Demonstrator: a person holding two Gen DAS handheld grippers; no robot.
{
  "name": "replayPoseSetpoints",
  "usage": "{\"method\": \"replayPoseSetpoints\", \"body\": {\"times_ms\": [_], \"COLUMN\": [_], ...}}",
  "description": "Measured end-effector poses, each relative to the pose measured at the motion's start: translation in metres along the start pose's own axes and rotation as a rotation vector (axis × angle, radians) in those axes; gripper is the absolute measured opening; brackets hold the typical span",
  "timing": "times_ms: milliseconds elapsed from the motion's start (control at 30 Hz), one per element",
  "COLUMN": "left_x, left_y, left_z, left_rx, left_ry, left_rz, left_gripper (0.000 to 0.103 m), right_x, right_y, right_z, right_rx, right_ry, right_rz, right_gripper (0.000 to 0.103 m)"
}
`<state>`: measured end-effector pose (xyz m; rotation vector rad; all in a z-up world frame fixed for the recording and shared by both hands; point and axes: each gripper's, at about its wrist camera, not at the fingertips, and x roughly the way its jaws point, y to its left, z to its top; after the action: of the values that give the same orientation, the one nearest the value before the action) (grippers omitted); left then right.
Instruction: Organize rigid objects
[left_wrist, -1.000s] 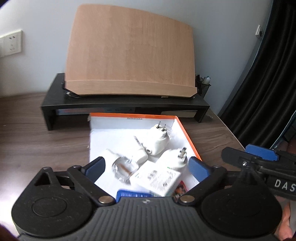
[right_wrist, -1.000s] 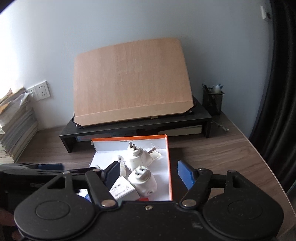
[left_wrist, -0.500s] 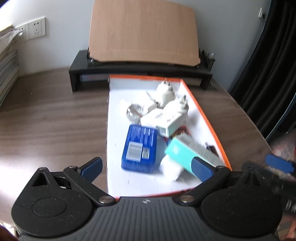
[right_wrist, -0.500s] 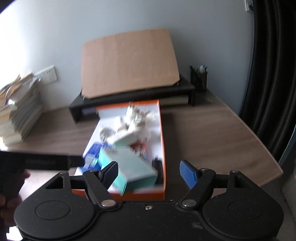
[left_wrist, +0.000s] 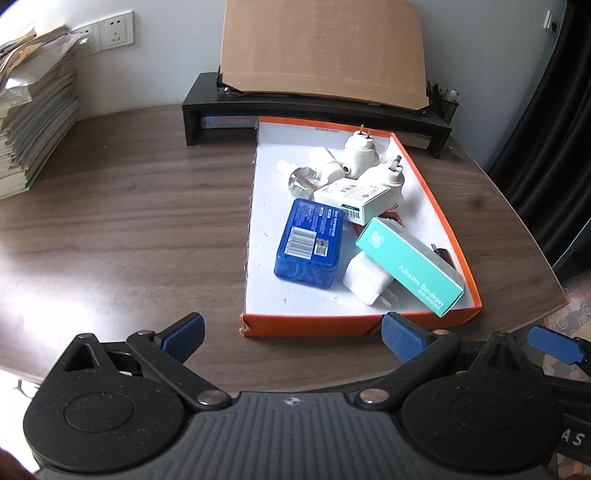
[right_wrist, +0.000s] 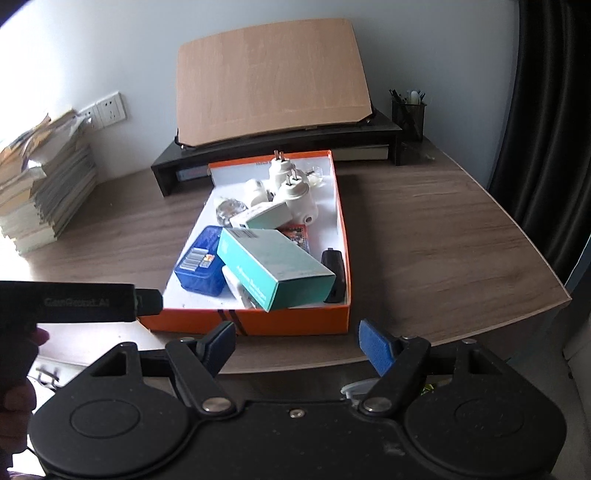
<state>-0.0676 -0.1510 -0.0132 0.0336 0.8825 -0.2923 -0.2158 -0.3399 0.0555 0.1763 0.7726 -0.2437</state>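
In your left wrist view, your left gripper (left_wrist: 291, 328) fills the bottom of the frame, jaws wide apart and empty. Above it the orange cardboard box (left_wrist: 354, 326) sits mid-frame on the wood-grain desk (left_wrist: 129, 221). A teal carton (left_wrist: 410, 266) half covers one white charger (left_wrist: 365, 280).

In your right wrist view, your right gripper (right_wrist: 297, 341) stands open and empty at the bottom. Two round white plugs (right_wrist: 297, 195) crowd the box's upper end; a dark item (right_wrist: 334, 275) by its right wall is hard to make out.

On the wooden table (left_wrist: 129, 221) sit an orange box (left_wrist: 424, 184), black riser (left_wrist: 207, 92) and stacked papers (left_wrist: 33, 122).
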Motion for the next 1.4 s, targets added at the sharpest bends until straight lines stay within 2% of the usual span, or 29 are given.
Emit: {"method": "replayPoseSetpoints", "body": {"times_ms": [333, 1400], "left_x": [-0.001, 0.021], "left_y": [-0.002, -0.009], "left_z": [-0.002, 0.009], "left_rx": [0.008, 0.031], "left_ry": [-0.001, 0.035], "left_rz": [0.026, 0.009], "left_gripper": [0.103, 0.103], "right_x": [0.009, 0.026], "right_y": [-0.005, 0.002], "right_z": [0.004, 0.014], "right_rx": [0.009, -0.011], "right_ry": [0.033, 0.055], "right_rz": [0.011, -0.001], "right_gripper": [0.088, 0.088]}}
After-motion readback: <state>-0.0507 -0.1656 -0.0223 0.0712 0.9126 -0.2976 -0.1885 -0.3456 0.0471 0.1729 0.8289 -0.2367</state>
